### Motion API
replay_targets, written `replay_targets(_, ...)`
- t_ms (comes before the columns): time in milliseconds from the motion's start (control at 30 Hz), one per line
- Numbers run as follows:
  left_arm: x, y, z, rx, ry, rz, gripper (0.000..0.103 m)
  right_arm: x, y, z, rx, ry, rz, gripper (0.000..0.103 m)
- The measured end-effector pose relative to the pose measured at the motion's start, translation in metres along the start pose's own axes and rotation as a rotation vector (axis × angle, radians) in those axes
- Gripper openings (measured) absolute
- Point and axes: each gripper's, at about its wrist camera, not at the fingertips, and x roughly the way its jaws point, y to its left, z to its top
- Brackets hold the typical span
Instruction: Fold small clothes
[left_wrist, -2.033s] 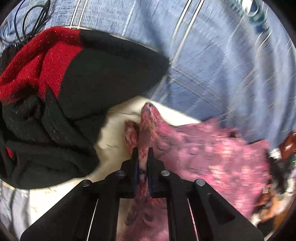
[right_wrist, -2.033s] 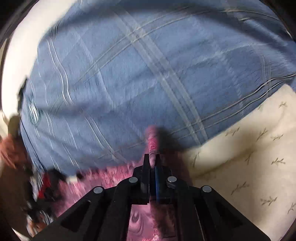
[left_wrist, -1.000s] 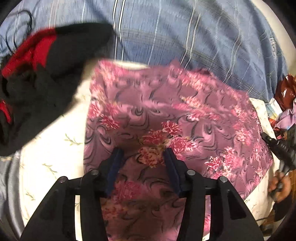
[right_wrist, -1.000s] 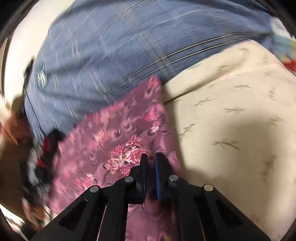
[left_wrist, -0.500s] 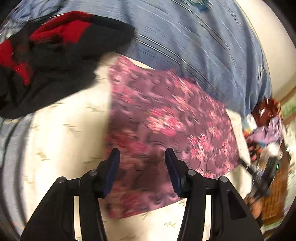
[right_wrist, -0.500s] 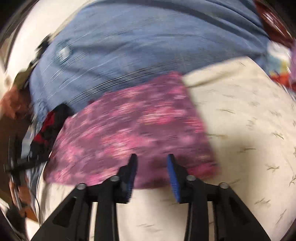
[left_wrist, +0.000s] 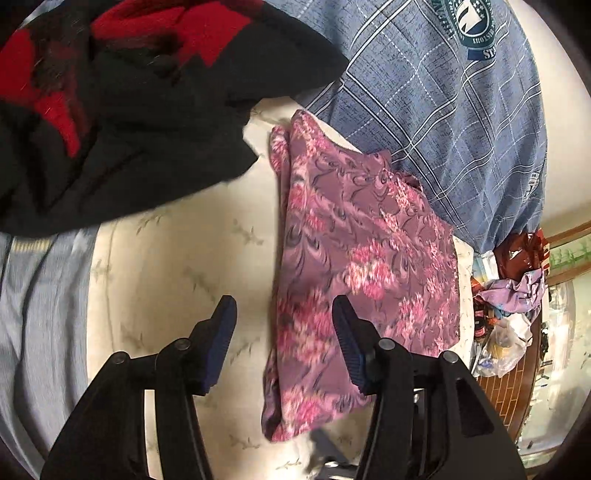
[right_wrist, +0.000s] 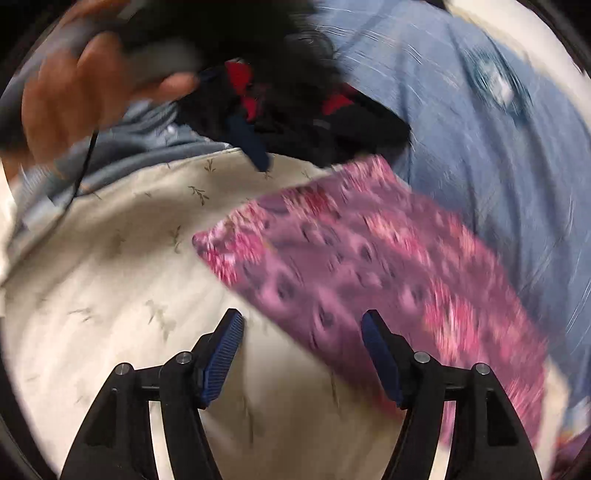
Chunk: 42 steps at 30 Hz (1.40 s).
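A pink floral garment (left_wrist: 354, 258) lies folded flat on the cream sheet (left_wrist: 177, 258), its long edge running toward me. My left gripper (left_wrist: 284, 325) hovers over the garment's near left edge, jaws opening, pads not pressing the cloth. In the blurred right wrist view the same garment (right_wrist: 369, 258) lies diagonally to the right. My right gripper (right_wrist: 303, 332) is above its near edge and the sheet (right_wrist: 129, 295), jaws opening wide, nothing held.
A black and red sweater (left_wrist: 129, 110) is heaped at upper left, also seen in the right wrist view (right_wrist: 295, 92). A blue plaid blanket (left_wrist: 443, 110) lies behind the garment. A hand (right_wrist: 74, 92) holds the other gripper at upper left. Clutter (left_wrist: 509, 295) sits past the bed's right edge.
Both grippers let go of the pink garment, which now lies folded on the sheet. The right gripper opened from shut and swung sideways with a strong roll. The left gripper shifted to the garment's left edge.
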Motion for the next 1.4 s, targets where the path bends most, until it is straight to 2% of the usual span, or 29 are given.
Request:
replay_targets(67, 0.006, -0.002, 0.011, 0.006, 0.012, 0.002, 0.060, 0.006, 0.011, 0.007, -0.077, -0.035, -0.100, 0.072)
replay_targets(133, 0.017, -0.005, 0.025, 0.004, 0.034, 0.002, 0.060, 0.014, 0.019, 0.013, -0.140, -0.064, -0.180, 0.069)
replay_targets(200, 0.031, -0.008, 0.039, 0.004, 0.076, -0.019, 0.062, 0.021, 0.019, 0.017, -0.171, -0.089, -0.225, 0.046)
replay_targets(233, 0.040, -0.010, 0.046, 0.001, 0.103, -0.032, 0.064, 0.025, 0.017, 0.020, -0.165, -0.087, -0.223, 0.018)
replay_targets(267, 0.047, -0.011, 0.052, -0.001, 0.119, -0.033, 0.066, 0.023, 0.014, 0.022, -0.147, -0.092, -0.214, 0.009)
replay_targets(300, 0.056, -0.013, 0.058, -0.003, 0.132, -0.023, 0.067, 0.021, 0.010, 0.023, -0.130, -0.107, -0.209, 0.009)
replay_targets(367, 0.066, -0.019, 0.069, 0.003, 0.129, -0.014, 0.078, 0.009, 0.004, 0.022, -0.104, -0.142, -0.206, 0.009)
replay_targets(400, 0.069, -0.023, 0.073, 0.003, 0.120, -0.017, 0.080, 0.006, 0.001, 0.021, -0.095, -0.154, -0.200, 0.009)
replay_targets(467, 0.075, -0.031, 0.078, -0.003, 0.115, -0.039, 0.078, 0.001, -0.001, 0.021, -0.086, -0.169, -0.186, 0.009)
replay_targets(500, 0.076, -0.037, 0.078, 0.016, 0.113, -0.046, 0.073, -0.001, -0.002, 0.020, -0.082, -0.174, -0.179, 0.009)
replay_targets(533, 0.077, -0.045, 0.076, 0.049, 0.107, -0.024, 0.046, -0.001, -0.003, 0.019, -0.079, -0.179, -0.171, 0.008)
replay_targets(567, 0.079, -0.056, 0.072, 0.105, 0.102, 0.047, 0.019, -0.003, -0.006, 0.018, -0.070, -0.183, -0.160, 0.007)
replay_targets(600, 0.079, -0.061, 0.070, 0.136, 0.099, 0.092, 0.011, -0.007, -0.005, 0.016, -0.060, -0.187, -0.152, 0.007)
replay_targets(667, 0.070, -0.068, 0.065, 0.144, 0.063, 0.120, 0.009, -0.012, -0.012, 0.014, -0.029, -0.200, -0.134, 0.006)
replay_targets(833, 0.032, -0.098, 0.058, 0.142, -0.033, 0.081, 0.008, -0.039, -0.048, 0.001, 0.123, -0.235, -0.051, 0.005)
replay_targets(1033, 0.010, -0.177, 0.048, 0.232, -0.095, 0.076, 0.007, -0.075, -0.115, -0.040, 0.391, -0.269, 0.014, 0.005)
replay_targets(1200, 0.029, -0.241, 0.039, 0.313, -0.100, 0.098, 0.007, -0.099, -0.171, -0.093, 0.614, -0.292, 0.057, 0.005)
replay_targets(1400, 0.099, -0.315, 0.020, 0.416, -0.034, 0.158, 0.007, -0.108, -0.227, -0.165, 0.849, -0.290, 0.119, 0.005)
